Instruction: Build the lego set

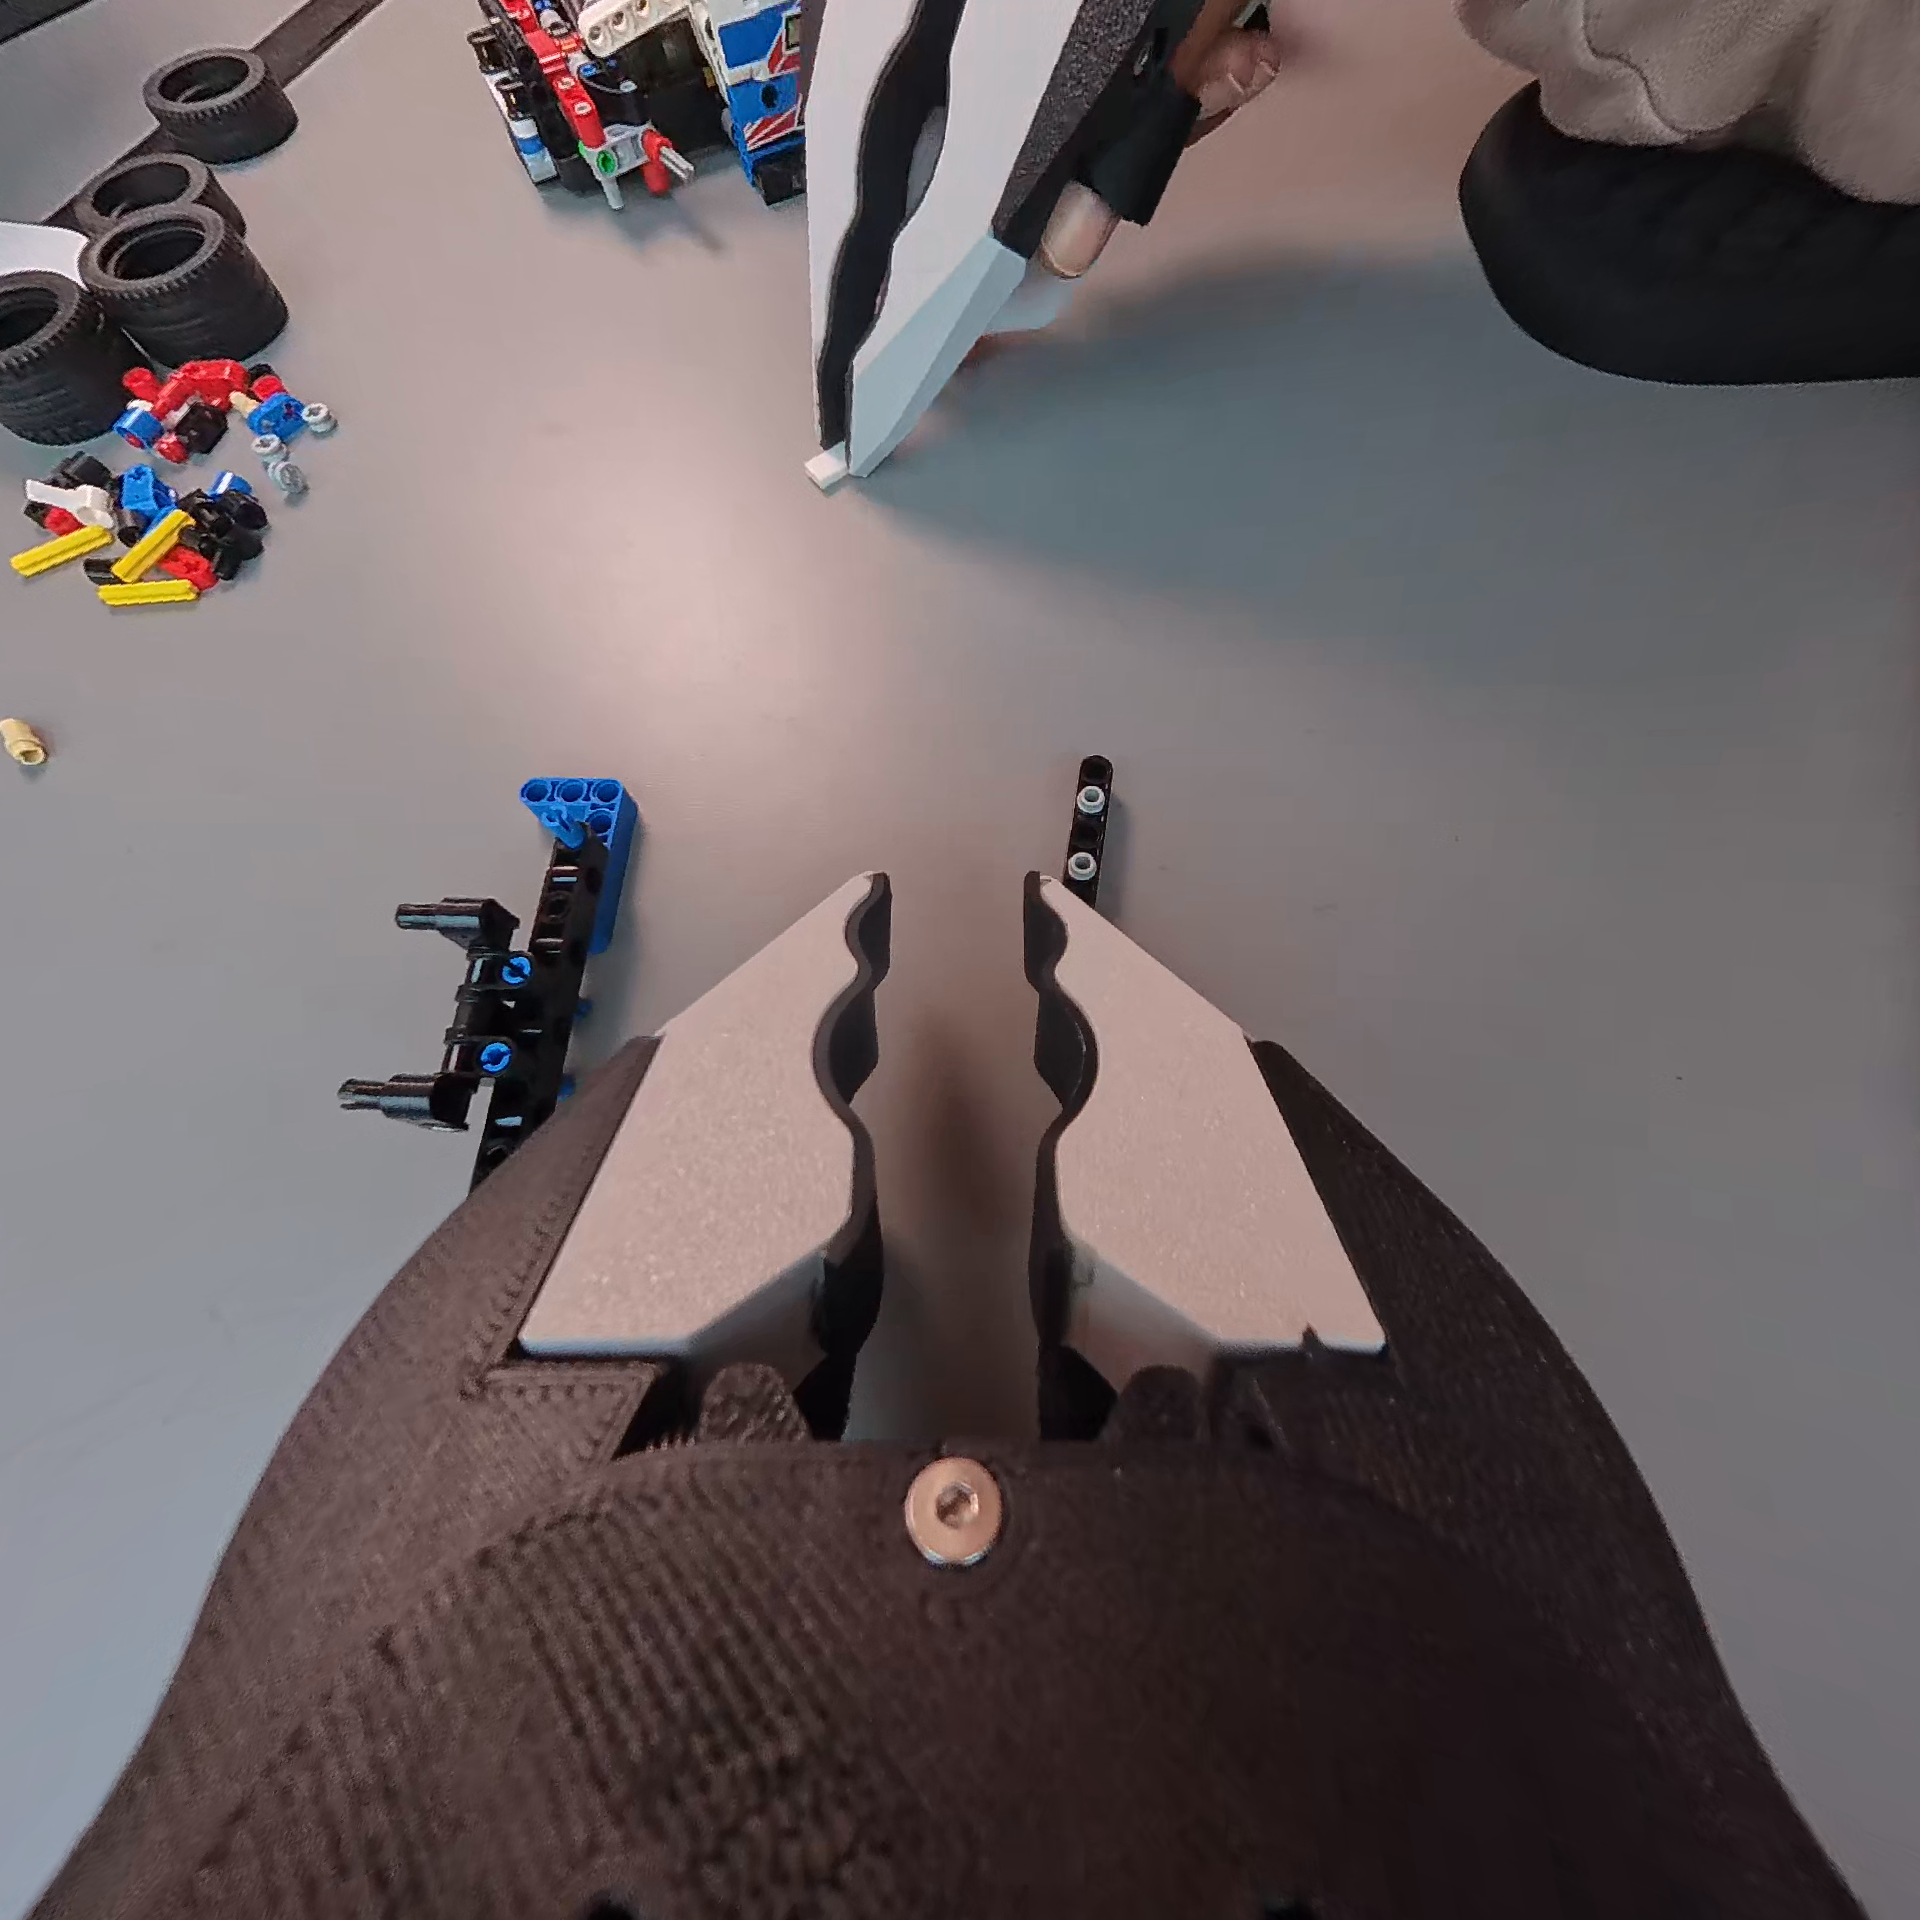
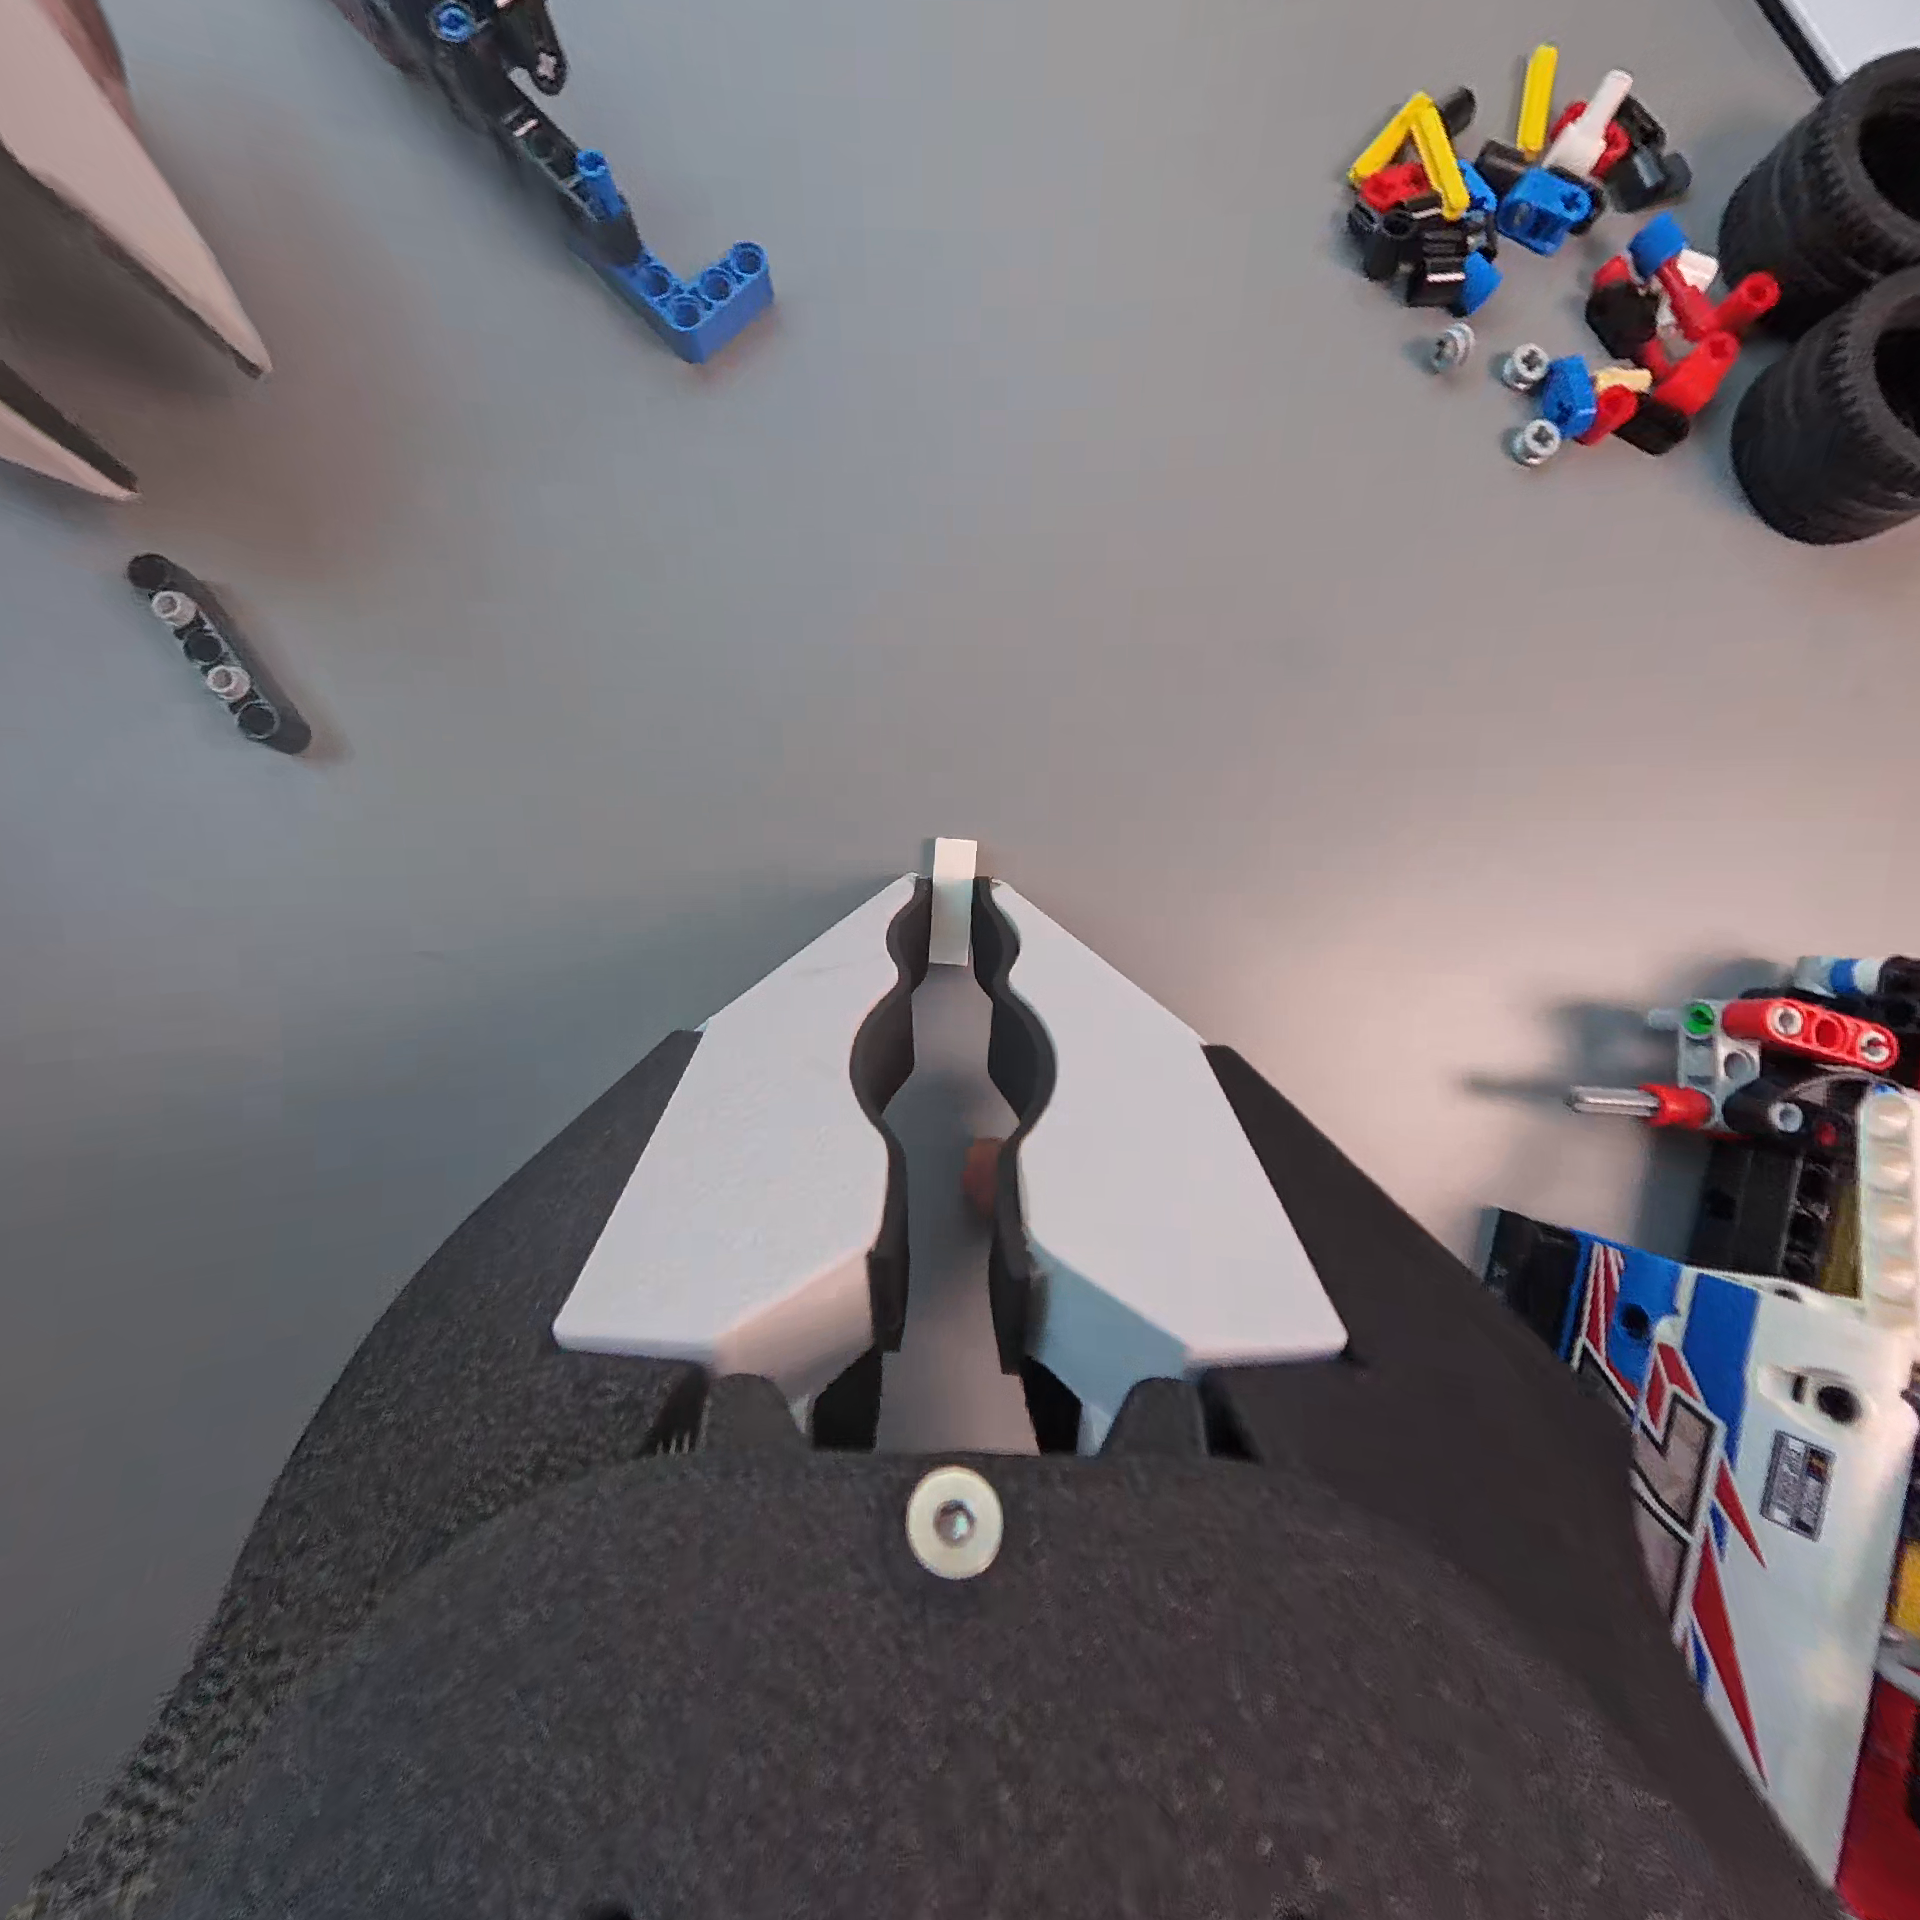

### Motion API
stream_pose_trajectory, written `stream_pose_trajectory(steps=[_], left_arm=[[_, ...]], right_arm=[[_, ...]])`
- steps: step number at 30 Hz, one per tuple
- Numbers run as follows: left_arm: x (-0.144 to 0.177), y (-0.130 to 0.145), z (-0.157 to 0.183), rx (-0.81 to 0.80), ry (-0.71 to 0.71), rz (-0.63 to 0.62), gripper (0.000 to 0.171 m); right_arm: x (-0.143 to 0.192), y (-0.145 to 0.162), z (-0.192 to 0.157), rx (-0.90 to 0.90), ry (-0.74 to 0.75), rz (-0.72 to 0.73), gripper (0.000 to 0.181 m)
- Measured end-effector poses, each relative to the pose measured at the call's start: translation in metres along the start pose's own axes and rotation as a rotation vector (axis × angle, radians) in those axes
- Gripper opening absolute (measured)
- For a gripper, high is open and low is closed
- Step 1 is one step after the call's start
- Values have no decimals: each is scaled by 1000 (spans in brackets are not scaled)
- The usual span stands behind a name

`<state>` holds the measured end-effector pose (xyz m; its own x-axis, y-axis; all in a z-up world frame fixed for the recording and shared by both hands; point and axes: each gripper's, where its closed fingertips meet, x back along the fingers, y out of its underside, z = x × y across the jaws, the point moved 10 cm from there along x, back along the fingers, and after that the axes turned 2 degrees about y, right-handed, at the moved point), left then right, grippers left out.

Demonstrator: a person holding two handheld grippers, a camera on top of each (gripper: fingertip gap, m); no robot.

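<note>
My left gripper [image 1: 956, 883] is open and empty, low over the grey table. A black beam with two grey pins [image 1: 1089, 831] lies just past its right fingertip. A black and blue beam assembly [image 1: 540, 966] lies to its left. My right gripper [image 2: 953, 883] is shut on a small white piece [image 2: 953, 902] at its fingertips, tip down close to the table; it also shows in the left wrist view [image 1: 842, 457]. The partly built white, blue and red vehicle [image 2: 1766, 1351] stands at the right of the right wrist view and at the top of the left wrist view [image 1: 665, 94].
A pile of small red, blue, black and yellow parts [image 1: 156, 488] lies by several black tyres [image 1: 177, 270]; both show in the right wrist view too [image 2: 1538, 239]. A small tan piece [image 1: 23, 742] lies at the far left. A person's sleeve [image 1: 1714, 83] is at the top right. There is about 15 centimetres between the tips of the two grippers.
</note>
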<state>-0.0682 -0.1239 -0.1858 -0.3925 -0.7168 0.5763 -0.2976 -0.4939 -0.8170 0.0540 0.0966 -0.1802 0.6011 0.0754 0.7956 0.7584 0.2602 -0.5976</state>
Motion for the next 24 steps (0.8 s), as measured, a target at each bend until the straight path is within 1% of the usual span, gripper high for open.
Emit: stream_pose_trajectory(steps=[2, 5, 9, 12, 15, 17, 20, 24], left_arm=[[-1, 0, 1, -8, 6, -2, 25], [-1, 0, 3, -17, 30, 6, 25], [-1, -1, 7, -65, 62, 16, 21], [0, -2, 11, -110, 81, 21, 19], [-2, 0, 11, -122, 78, -3, 18], [-1, 1, 11, -125, 79, -7, 17], [-1, 1, 10, -123, 73, -6, 17], [-1, 3, 9, -122, 68, -18, 18]], right_arm=[[1, -1, -8, 36, -49, 5, 5], [5, -8, -24, 108, -139, 69, 5], [19, -29, -52, 306, -296, 200, 5], [19, -45, -71, 408, -370, 205, 6], [11, -53, -86, 489, -411, 185, 6], [4, -52, -91, 510, -414, 169, 6], [-1, -45, -93, 511, -419, 165, 6], [3, -37, -87, 475, -417, 161, 6]])
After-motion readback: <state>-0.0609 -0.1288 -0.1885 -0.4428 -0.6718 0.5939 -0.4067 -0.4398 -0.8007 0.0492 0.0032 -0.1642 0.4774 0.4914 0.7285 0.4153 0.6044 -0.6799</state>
